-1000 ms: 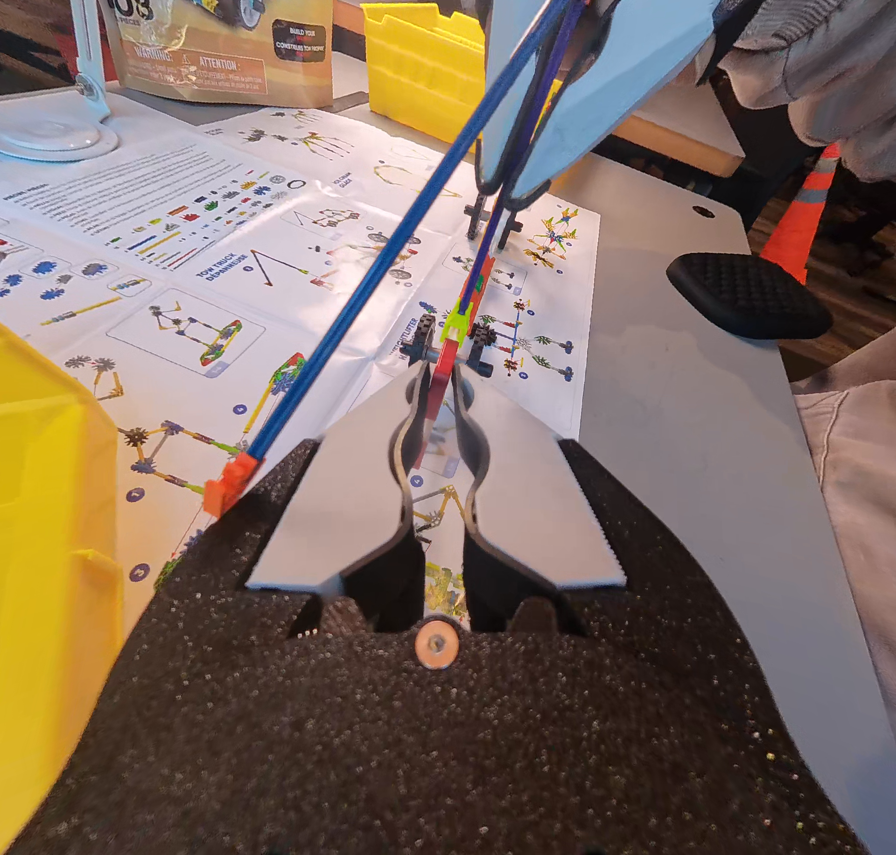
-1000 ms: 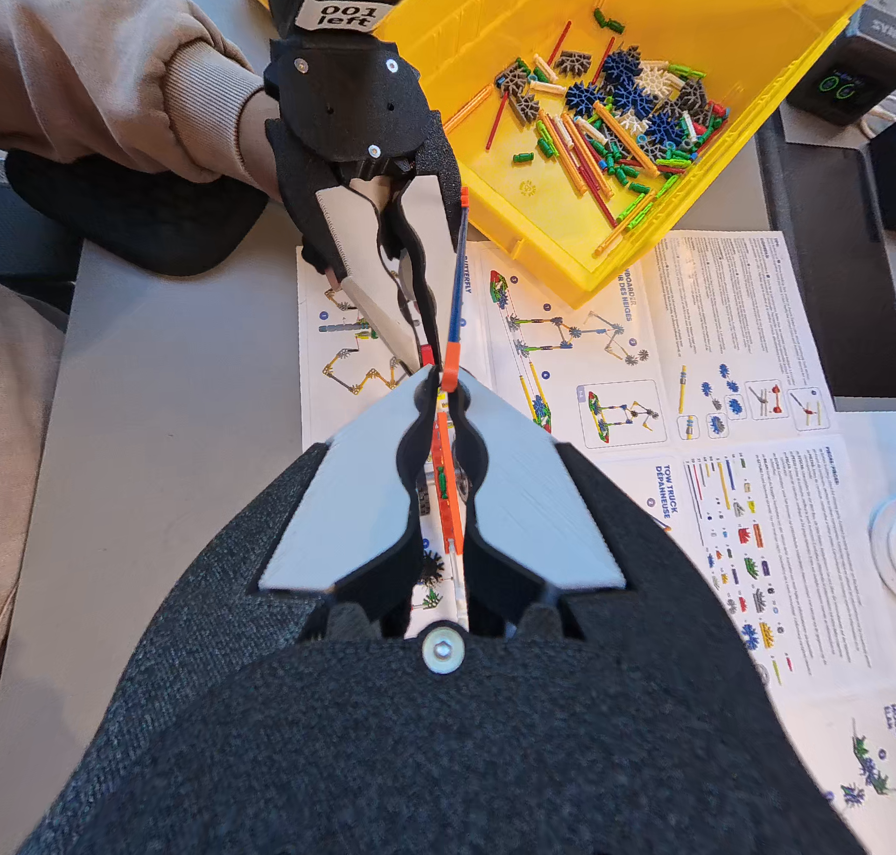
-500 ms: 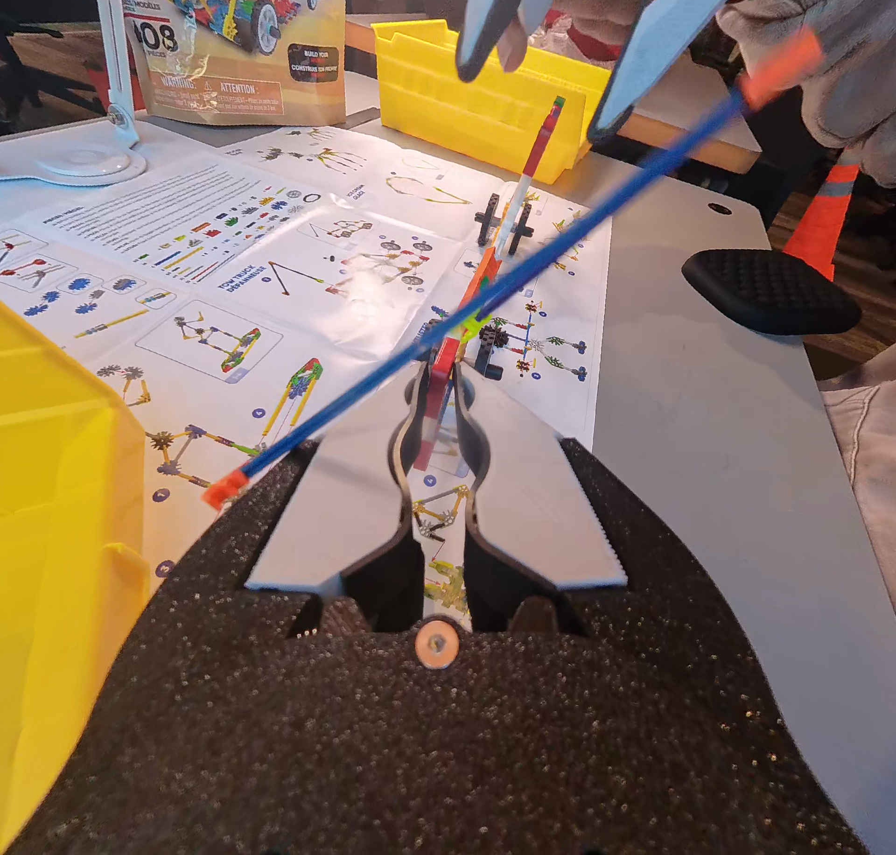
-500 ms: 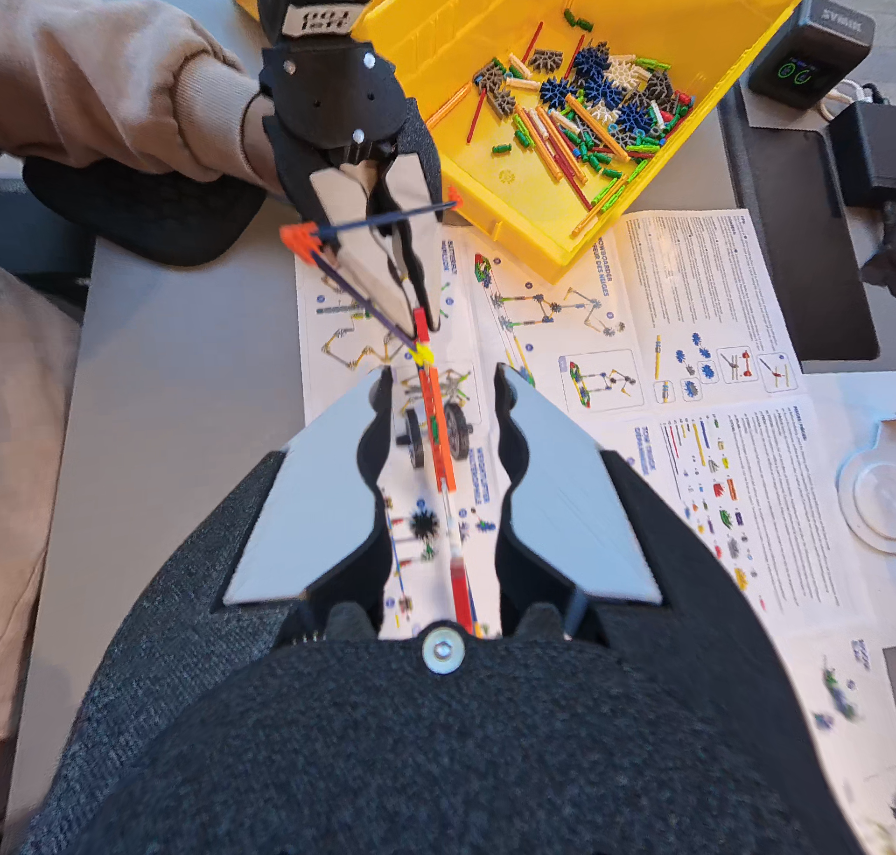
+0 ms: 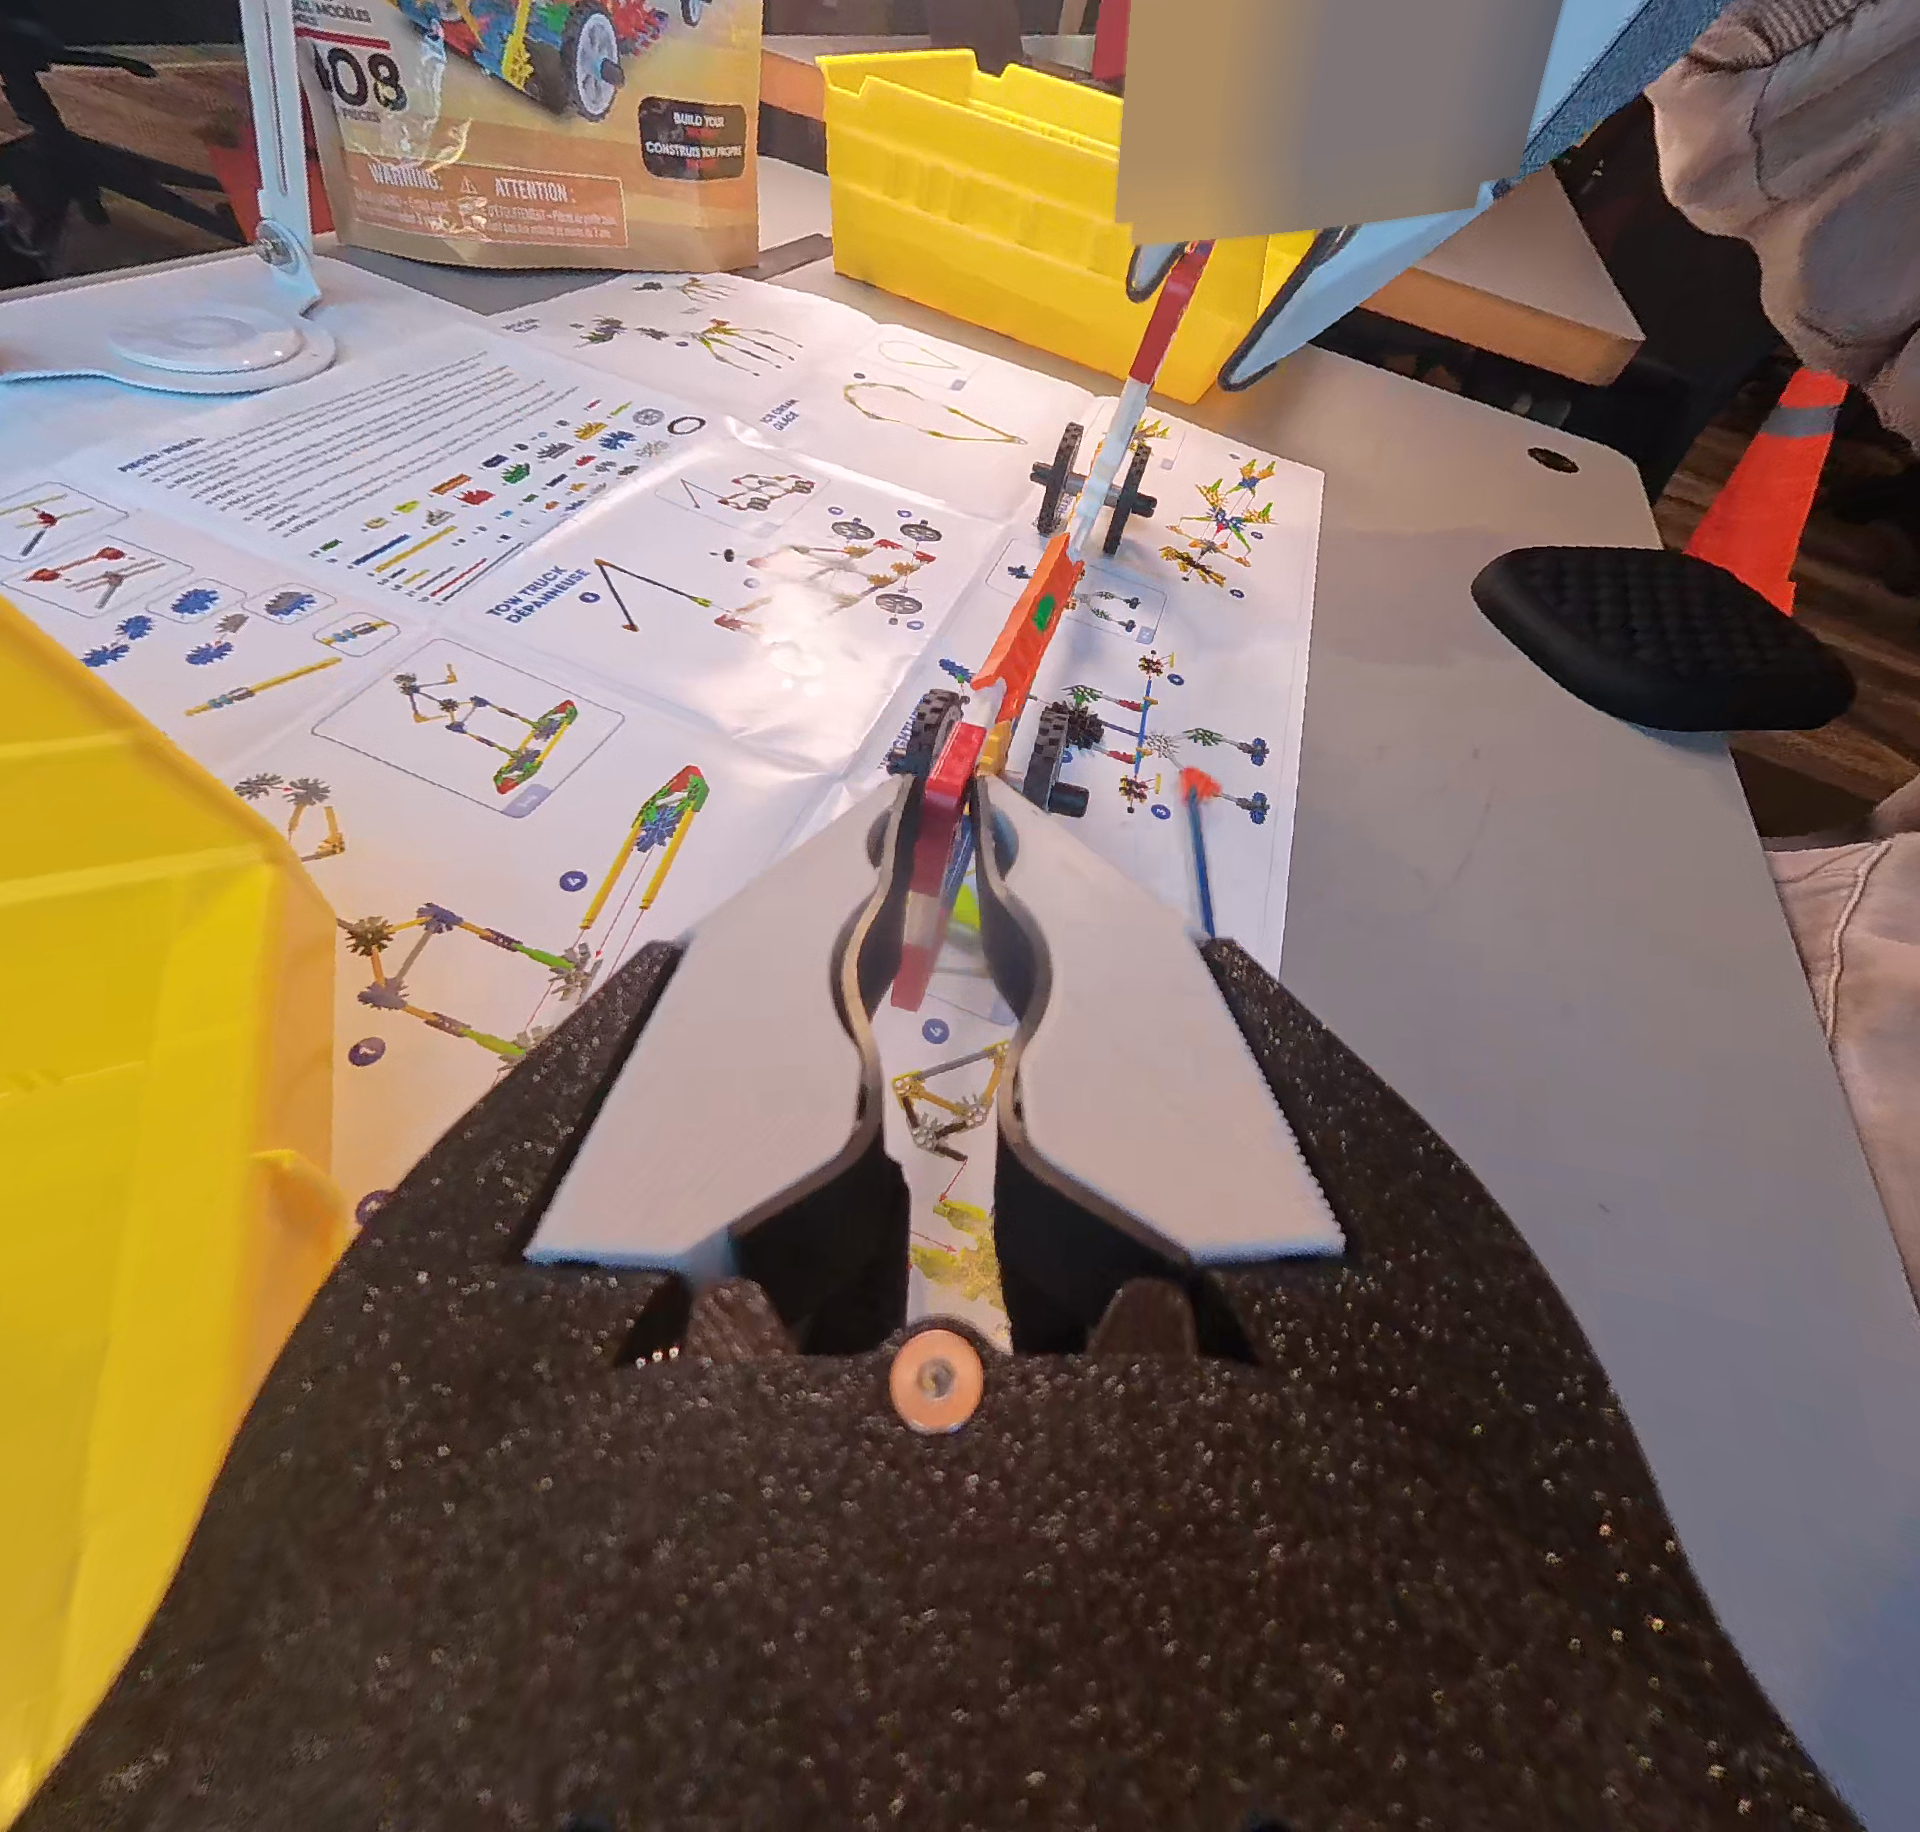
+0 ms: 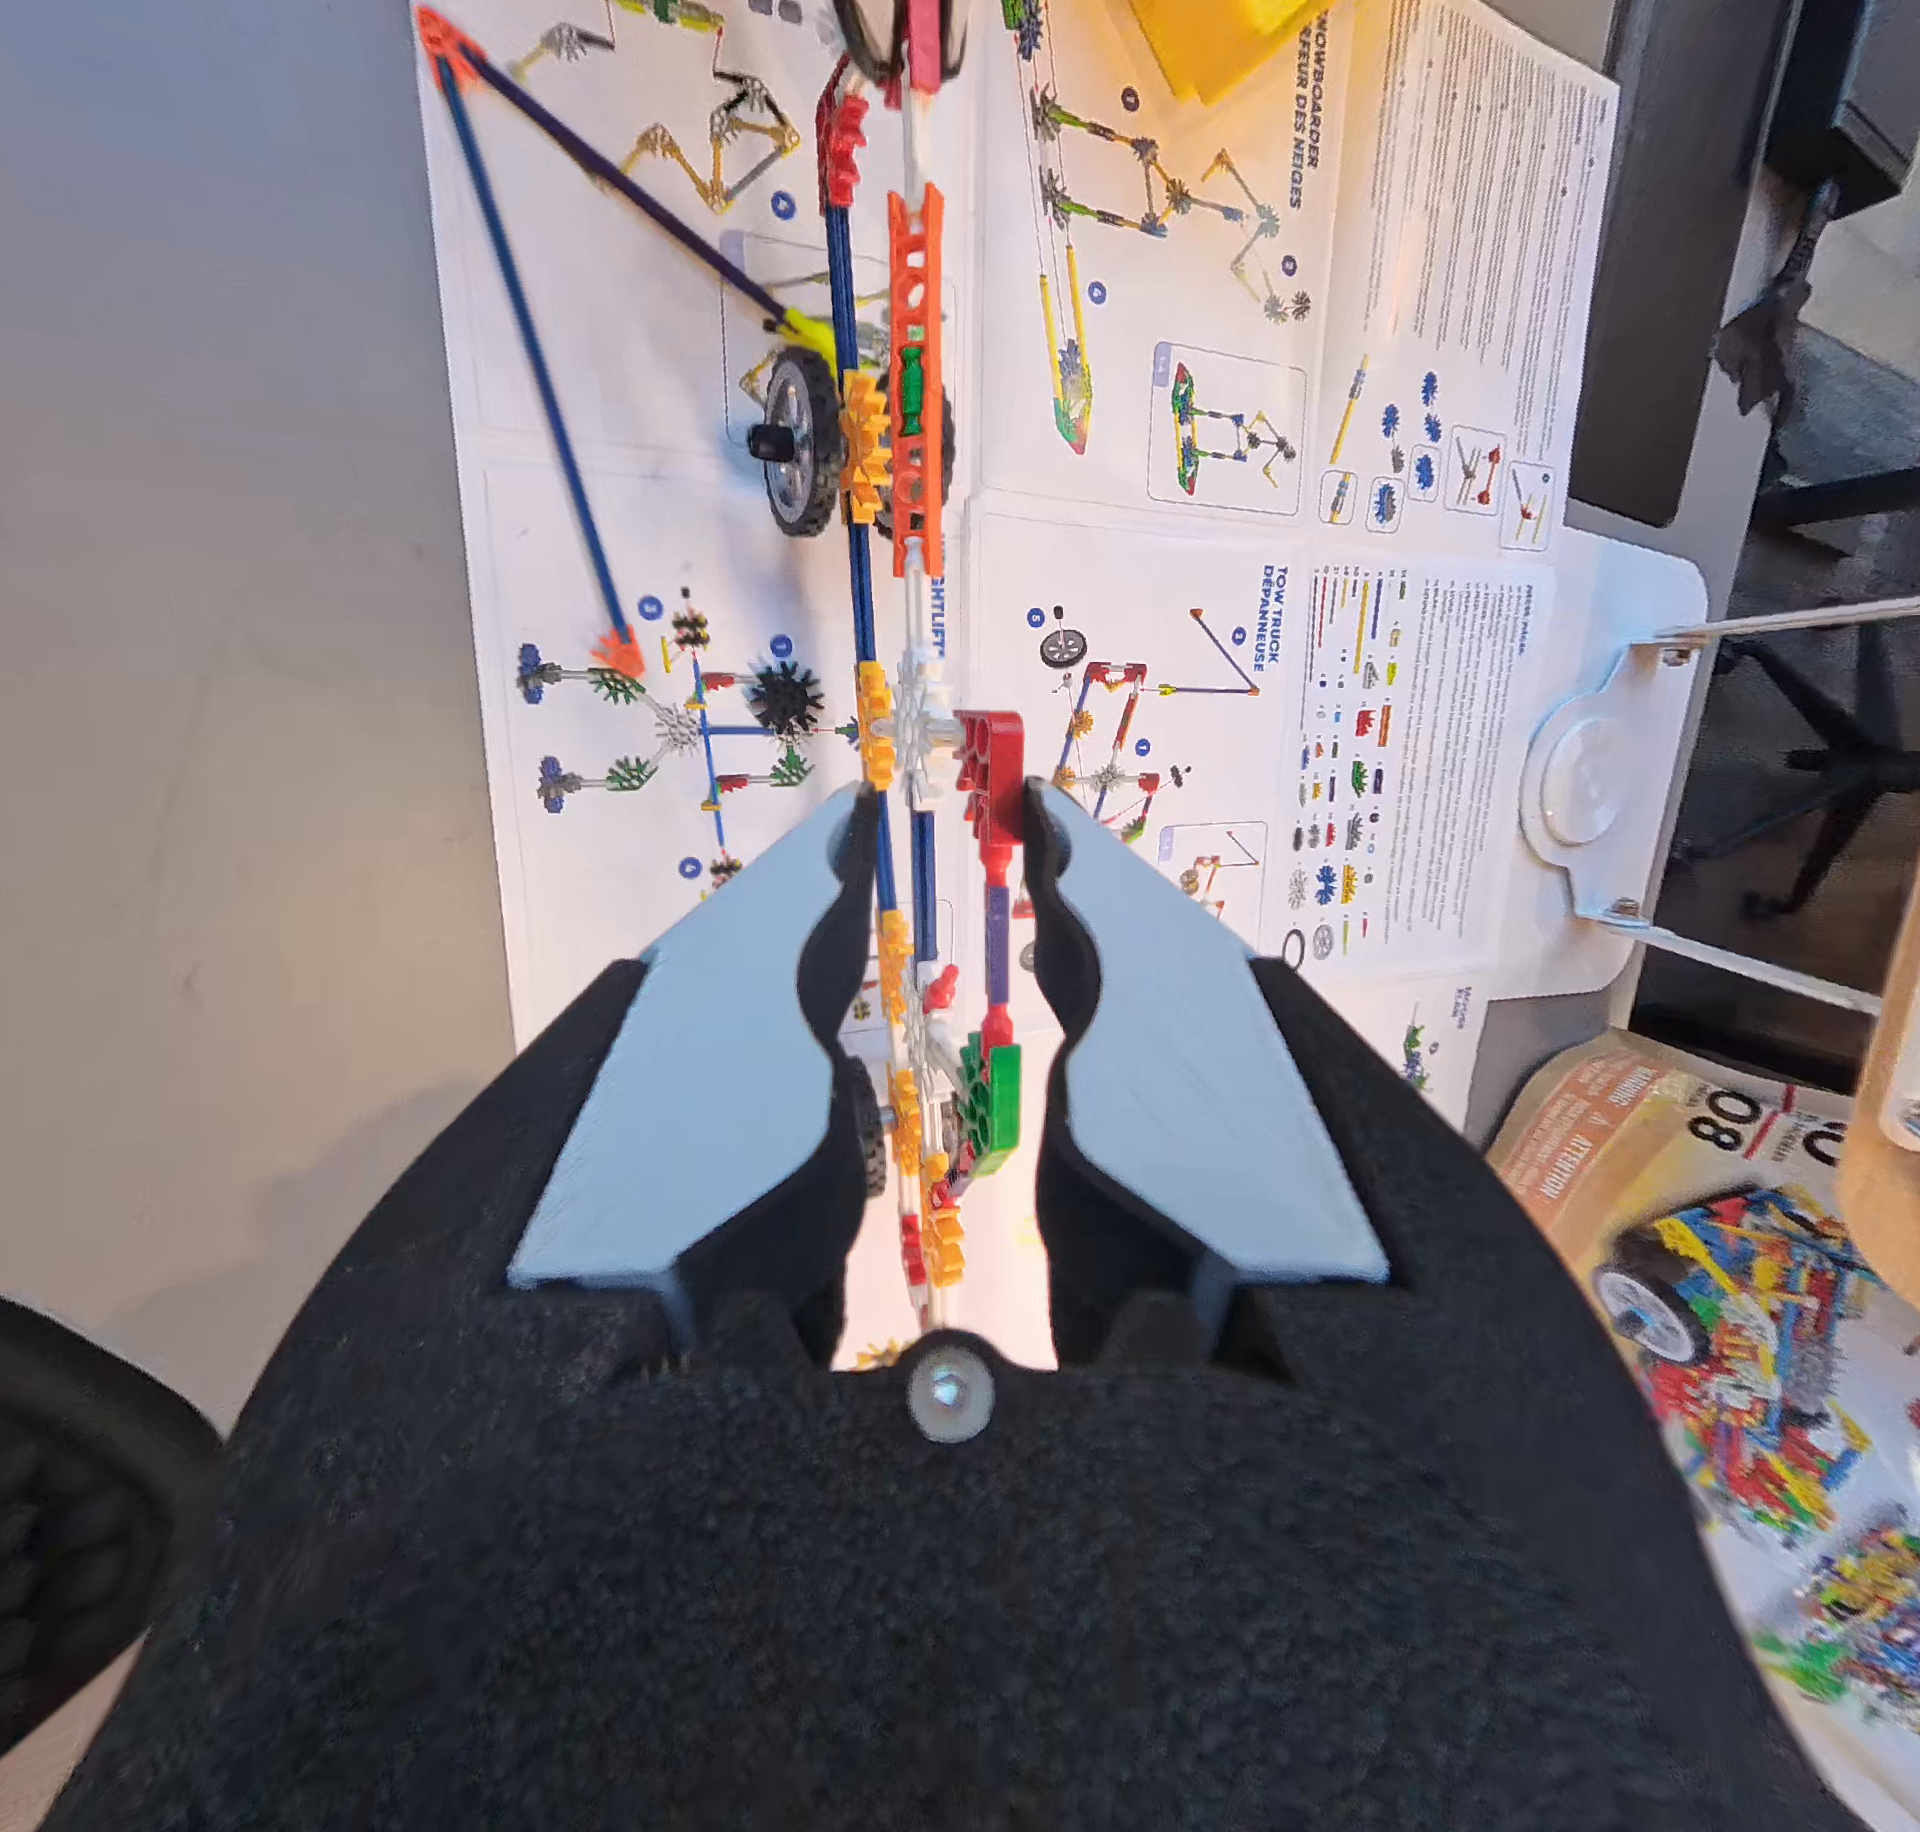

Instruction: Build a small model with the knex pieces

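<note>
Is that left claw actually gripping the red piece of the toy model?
Touching. In the left wrist view, the left gripper has its jaws closed onto the red piece at the model's near end, with no gap showing at either side.

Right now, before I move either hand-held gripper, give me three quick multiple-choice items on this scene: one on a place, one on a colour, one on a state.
1. The wheeled model stands on:
A a cloth towel
B the instruction sheet
C a metal tray

2. The model's long flat girder is:
A orange
B white
C purple

3. The left hand-held gripper is:
A wide open and empty
B shut on the model's red end piece
C shut on a pencil

Answers:
1 B, its black wheels sit on the printed sheet.
2 A, it shows orange in both wrist views.
3 B, its fingers pinch the red piece between them.
</note>
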{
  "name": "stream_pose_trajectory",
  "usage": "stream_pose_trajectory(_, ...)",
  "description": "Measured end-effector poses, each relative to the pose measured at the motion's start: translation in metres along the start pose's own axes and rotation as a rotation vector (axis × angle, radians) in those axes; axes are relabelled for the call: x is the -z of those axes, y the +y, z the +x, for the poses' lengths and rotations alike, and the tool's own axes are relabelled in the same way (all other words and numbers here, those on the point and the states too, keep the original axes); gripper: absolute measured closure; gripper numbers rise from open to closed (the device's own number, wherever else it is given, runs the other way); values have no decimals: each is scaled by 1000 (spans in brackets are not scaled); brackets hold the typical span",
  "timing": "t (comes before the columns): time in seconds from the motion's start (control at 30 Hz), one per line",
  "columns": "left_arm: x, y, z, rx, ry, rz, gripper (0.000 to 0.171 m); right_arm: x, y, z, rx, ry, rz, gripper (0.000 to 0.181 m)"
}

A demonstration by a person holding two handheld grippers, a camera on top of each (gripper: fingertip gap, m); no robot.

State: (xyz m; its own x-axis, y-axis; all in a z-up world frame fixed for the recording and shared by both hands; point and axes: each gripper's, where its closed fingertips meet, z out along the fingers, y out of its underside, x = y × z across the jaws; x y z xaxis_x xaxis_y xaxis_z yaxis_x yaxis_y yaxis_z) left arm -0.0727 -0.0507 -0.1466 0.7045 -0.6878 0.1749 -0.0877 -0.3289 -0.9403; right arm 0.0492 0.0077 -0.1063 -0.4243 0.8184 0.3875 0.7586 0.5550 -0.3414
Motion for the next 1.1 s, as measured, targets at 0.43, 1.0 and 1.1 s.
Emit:
stream_pose_trajectory(0.43, -25, 11, 13, -220, 41, -195, 158, -14, -2, -2, -96, -273, 30, 178)
stream_pose_trajectory(1.0, -35, 11, 20, -187, 173, -214, 165, -26, 2, 24, -352, -758, 141, 177)
stream_pose_trajectory(1.1, -35, 9, 18, -149, 168, -203, 164, -24, 2, 24, -319, -709, 156, 177)
